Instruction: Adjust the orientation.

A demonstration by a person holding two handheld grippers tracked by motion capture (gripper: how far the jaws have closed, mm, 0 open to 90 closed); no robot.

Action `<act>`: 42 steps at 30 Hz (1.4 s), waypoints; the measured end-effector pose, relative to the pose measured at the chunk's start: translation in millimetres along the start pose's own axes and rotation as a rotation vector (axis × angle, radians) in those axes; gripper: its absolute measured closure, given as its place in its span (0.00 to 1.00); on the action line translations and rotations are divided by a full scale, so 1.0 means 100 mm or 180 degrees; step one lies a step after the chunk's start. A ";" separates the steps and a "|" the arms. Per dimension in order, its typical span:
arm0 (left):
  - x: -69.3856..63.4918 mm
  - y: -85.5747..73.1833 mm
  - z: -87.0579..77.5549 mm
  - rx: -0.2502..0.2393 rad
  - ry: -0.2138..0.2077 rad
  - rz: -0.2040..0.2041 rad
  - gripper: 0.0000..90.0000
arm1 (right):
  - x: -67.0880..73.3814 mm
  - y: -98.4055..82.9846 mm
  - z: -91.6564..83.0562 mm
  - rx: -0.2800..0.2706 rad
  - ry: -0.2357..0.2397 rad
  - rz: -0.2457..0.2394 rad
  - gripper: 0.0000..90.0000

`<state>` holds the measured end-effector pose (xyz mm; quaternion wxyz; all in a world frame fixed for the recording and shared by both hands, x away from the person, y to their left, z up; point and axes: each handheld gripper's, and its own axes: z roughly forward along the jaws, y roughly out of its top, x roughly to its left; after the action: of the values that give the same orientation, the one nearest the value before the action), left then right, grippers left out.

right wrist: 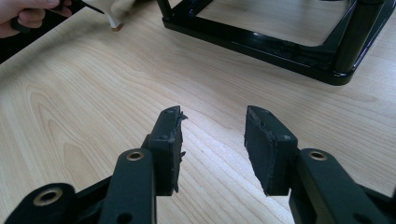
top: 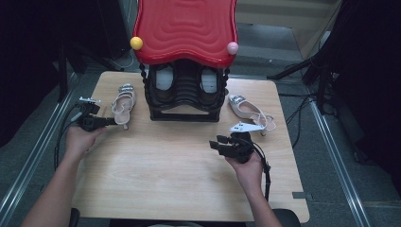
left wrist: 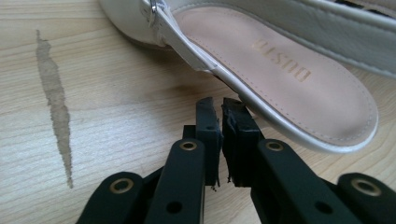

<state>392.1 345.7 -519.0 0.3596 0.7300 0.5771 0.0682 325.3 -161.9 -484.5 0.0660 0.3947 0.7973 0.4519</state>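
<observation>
1. High view: the wooden table (top: 156, 170) carries a black shoe rack (top: 185, 94) with a red wavy roof (top: 185, 28) at upper centre of the frame. A yellow ball (top: 136, 43) sits at the roof's left corner and a pink ball (top: 232, 48) at its right corner.
2. A white sandal (top: 124, 103) lies on the table left of the rack, heel toward the bottom of the frame. A second white sandal (top: 248, 111) lies right of the rack.
3. The left tool (top: 113, 121) is at the left edge of the table, tips at the heel end of the left sandal.
4. Left gripper view: the left tool (left wrist: 220, 116) has its jaws almost together, a thin slit between the pads, and nothing is clamped between them. The sandal's insole (left wrist: 280, 88) fills the upper right of the frame, just beyond the tips; whether the right-hand pad touches the sole edge cannot be told.
5. The right tool (top: 216, 143) is held at centre right in the high view, well apart from both sandals.
6. Right gripper view: the right tool (right wrist: 212, 135) has its jaws wide apart over bare table, holding nothing. The rack's base bar (right wrist: 261, 44) crosses the upper right of the frame.
</observation>
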 end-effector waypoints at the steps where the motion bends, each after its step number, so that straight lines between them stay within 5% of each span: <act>1: 0.01 0.00 -0.01 0.0006 0.0052 -0.0027 0.91 | 0.00 0.00 0.00 0.0002 0.0000 0.0001 0.64; 8: 0.08 0.11 -0.22 -0.0107 0.0189 -0.0219 0.73 | 0.00 0.00 -0.01 0.0000 -0.0013 -0.0003 0.64; 18: 0.03 0.44 -0.31 -0.0114 0.0343 -0.0185 0.68 | -0.01 0.01 0.00 -0.0011 -0.0015 -0.0016 0.64; 28: -0.01 0.69 -0.13 -0.0114 0.0462 -0.0225 0.65 | 0.00 0.01 0.00 -0.0005 -0.0011 -0.0028 0.64; 42: 0.03 0.72 0.19 -0.0065 0.0579 -0.0331 0.64 | 0.01 0.00 0.01 0.0020 -0.0016 -0.0031 0.64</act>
<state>459.7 334.2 -490.2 0.3162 0.6862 0.6438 0.1212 325.1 -160.5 -484.8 0.0690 0.3922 0.8005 0.4480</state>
